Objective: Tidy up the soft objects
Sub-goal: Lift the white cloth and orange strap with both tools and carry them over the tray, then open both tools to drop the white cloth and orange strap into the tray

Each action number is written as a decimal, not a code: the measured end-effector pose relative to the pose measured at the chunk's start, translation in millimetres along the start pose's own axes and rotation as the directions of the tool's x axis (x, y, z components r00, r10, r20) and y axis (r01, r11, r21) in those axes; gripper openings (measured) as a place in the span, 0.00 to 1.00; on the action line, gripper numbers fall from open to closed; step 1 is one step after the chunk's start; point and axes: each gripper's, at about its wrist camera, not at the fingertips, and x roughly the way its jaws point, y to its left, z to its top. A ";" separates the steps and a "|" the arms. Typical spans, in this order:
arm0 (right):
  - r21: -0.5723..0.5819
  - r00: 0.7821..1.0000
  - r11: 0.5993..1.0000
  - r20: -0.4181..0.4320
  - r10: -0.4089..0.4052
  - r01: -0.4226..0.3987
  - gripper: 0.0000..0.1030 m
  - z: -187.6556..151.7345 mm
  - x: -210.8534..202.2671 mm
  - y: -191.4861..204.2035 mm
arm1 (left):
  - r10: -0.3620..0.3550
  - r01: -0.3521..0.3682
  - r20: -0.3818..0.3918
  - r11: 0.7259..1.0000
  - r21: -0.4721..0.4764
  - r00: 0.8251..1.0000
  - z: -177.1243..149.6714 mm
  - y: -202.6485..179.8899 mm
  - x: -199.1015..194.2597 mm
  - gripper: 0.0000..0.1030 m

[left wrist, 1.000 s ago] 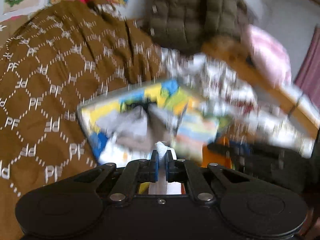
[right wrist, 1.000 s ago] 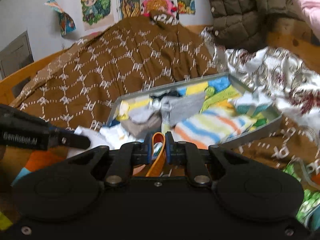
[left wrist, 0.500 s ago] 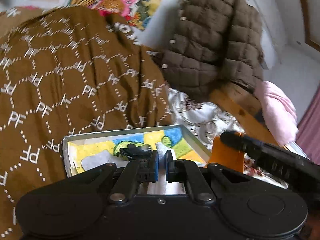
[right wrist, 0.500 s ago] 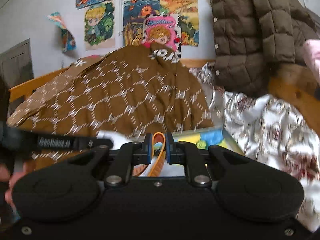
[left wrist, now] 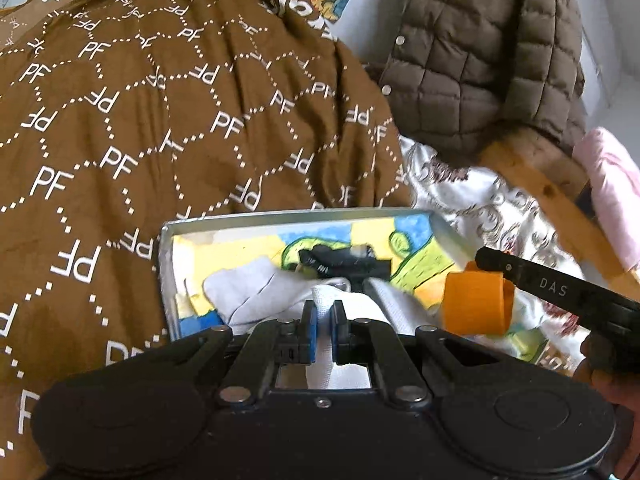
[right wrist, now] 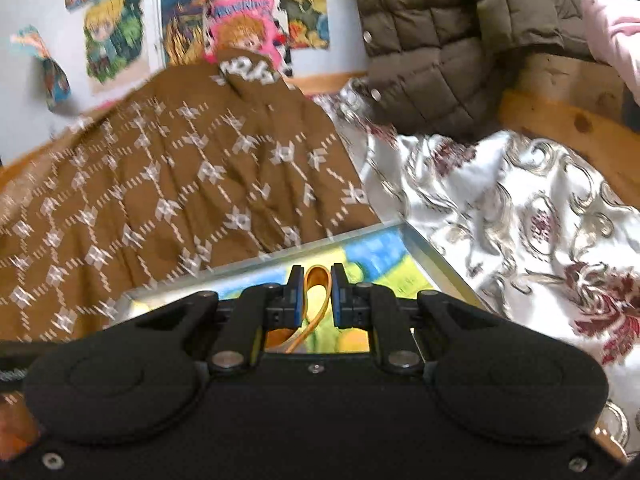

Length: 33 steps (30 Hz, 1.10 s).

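The left gripper has its jaws clamped on a white cloth above the tray on the bed. The right gripper jaws pinch an orange band over the tray's far right corner, beside the brown quilt.

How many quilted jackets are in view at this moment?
1: a brown quilted jacket draped over the wooden bed frame, right of the brown PF-patterned blanket. Others could be hidden under the bedding.
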 end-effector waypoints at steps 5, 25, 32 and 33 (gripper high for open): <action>-0.002 0.999 0.999 -0.033 -0.037 0.037 0.09 -24.5 11.0 -2.5 | 0.045 -0.044 -0.018 0.998 0.037 0.999 -9.1 -4.8 5.6 0.08; -0.089 0.995 0.992 -0.043 -0.091 0.087 0.64 -27.5 -3.3 5.1 | 0.149 -0.155 0.067 0.984 0.091 0.987 -6.1 -20.2 -32.7 0.80; -0.101 0.995 0.990 0.026 -0.094 0.097 0.96 -8.8 -44.2 7.1 | 0.171 -0.181 0.110 0.979 0.091 0.979 1.8 -32.1 -57.7 0.91; -0.105 0.995 0.990 0.035 -0.094 0.098 0.97 -5.6 -49.5 7.3 | 0.174 -0.185 0.114 0.978 0.093 0.978 2.5 -34.1 -60.8 0.92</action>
